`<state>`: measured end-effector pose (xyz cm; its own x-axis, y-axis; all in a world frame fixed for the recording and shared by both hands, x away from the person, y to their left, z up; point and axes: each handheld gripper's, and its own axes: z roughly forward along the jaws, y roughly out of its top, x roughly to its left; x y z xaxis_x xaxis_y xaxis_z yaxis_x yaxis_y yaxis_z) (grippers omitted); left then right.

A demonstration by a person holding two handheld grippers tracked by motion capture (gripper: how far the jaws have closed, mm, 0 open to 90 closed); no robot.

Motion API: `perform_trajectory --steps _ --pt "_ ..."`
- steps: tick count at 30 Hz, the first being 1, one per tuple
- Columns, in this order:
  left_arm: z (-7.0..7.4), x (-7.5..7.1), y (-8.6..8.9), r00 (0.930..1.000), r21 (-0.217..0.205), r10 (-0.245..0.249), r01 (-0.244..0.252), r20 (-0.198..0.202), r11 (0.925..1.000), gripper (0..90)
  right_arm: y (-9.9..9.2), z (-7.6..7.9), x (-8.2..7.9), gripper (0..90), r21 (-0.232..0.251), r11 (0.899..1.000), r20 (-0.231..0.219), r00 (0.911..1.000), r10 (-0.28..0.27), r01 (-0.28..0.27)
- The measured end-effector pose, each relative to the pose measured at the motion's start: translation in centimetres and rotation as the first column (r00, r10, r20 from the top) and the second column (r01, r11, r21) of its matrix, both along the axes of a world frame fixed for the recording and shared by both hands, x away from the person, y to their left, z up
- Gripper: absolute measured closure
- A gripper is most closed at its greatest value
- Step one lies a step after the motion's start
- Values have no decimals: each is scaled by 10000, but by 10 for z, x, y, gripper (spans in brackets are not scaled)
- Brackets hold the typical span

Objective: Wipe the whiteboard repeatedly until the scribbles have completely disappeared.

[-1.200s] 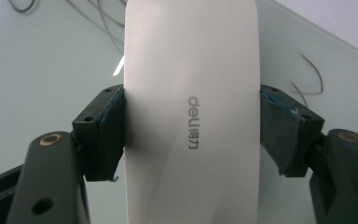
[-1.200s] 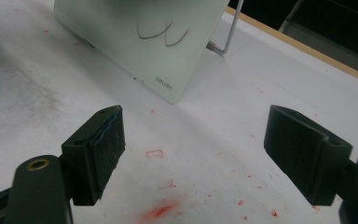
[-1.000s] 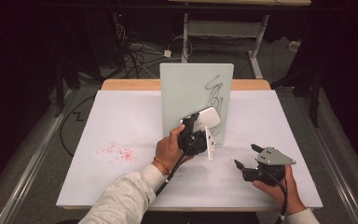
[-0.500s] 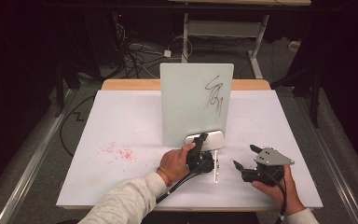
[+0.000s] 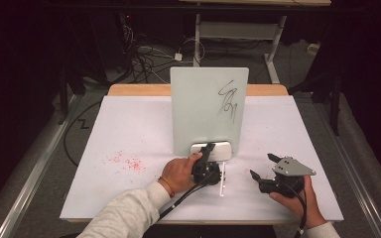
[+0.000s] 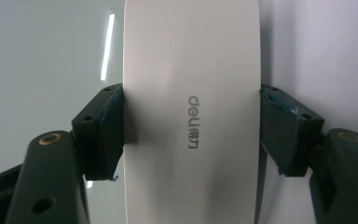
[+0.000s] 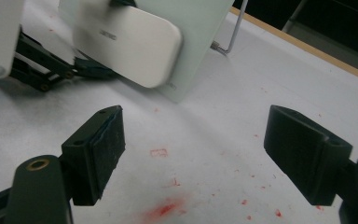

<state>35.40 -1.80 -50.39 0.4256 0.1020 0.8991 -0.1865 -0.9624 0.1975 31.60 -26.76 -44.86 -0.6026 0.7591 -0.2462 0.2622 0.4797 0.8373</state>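
— What's that white block with the grey lettering?

— An eraser. It sits at the foot of the upright whiteboard, near the middle of the table, pressed flat to the board's face as far as I can tell.

— And who's got it?

— The left gripper. Its jaws are spread just to the block's width and clamp its two long edges, pads tight on either side.

— The other one?

— The right gripper rests low over the table at the person's right, well apart from the board. Its jaws stand wide and hold nothing; between them lie red marker specks on the white surface.

— Anything on the board?

— A black scribble toward its upper right.
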Motion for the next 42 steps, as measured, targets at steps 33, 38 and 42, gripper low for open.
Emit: perform_trajectory --steps 33,38,42 --pt "5 2 -52 9978 -453 580 -565 334 9974 292 -5 4 1 210 245 9994 181 9995 -242 237" --pt "12 4 -30 9973 -615 716 -702 193 9956 292 -4 4 0 210 253 9995 193 9996 -210 205" --pt "17 6 -10 9960 -895 891 -880 82 9921 292 -4 5 0 210 255 9994 190 9995 -245 240"
